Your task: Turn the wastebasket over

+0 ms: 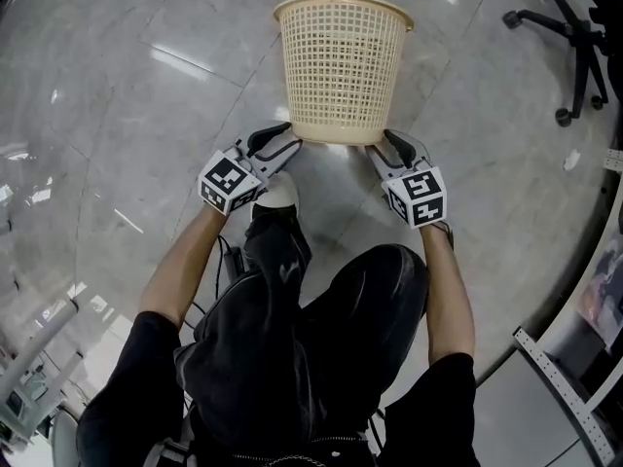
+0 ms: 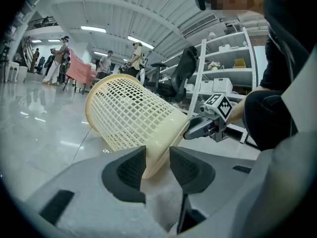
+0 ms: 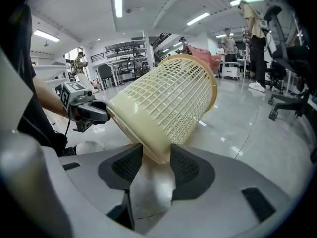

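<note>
The cream mesh wastebasket (image 1: 341,66) is tilted, with its open mouth pointing away from the person and its base toward them. It sits above the glossy grey floor (image 1: 117,115) and seems to hang clear of it. The left gripper (image 1: 289,144) pinches the base's edge on one side. The right gripper (image 1: 382,145) clamps the opposite edge, pads pressed on the plastic.

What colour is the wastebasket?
The wastebasket is cream, with an open grid-lattice wall; the head view shows it best.

Glossy marble floor (image 1: 107,134), office chair (image 1: 555,25), shelving (image 2: 200,81)
</note>
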Tool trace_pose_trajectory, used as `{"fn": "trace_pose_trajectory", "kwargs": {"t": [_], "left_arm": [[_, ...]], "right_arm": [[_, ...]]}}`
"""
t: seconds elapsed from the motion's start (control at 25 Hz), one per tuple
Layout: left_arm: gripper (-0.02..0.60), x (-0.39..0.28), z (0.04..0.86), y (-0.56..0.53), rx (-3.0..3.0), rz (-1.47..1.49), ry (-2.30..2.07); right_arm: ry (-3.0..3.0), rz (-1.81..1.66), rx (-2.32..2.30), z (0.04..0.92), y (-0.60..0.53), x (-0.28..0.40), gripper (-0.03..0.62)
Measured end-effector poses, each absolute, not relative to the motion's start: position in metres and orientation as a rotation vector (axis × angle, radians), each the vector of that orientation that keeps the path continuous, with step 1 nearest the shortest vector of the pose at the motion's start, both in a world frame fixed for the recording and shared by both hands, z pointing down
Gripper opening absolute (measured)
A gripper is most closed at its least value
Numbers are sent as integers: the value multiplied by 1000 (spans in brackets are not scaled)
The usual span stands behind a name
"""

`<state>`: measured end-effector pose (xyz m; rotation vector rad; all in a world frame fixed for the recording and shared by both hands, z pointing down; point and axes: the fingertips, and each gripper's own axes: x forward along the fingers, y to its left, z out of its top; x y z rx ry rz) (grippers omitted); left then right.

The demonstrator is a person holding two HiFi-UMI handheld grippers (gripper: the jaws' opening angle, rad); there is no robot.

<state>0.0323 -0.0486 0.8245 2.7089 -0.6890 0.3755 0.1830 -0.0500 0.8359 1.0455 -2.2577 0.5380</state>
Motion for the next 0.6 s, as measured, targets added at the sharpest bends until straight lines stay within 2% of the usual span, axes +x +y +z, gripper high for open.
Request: {"fn": "trace_pose_trajectory", "kwargs": {"t": [0.32, 0.6], "left_arm": [[143, 36, 833, -46, 2699, 378, -670], [140, 19, 825, -46, 2637, 321, -687]], "right_arm": [[-2247, 581, 1075, 850, -44, 187, 173], [-2312, 567, 967, 827, -40, 175, 175]]}}
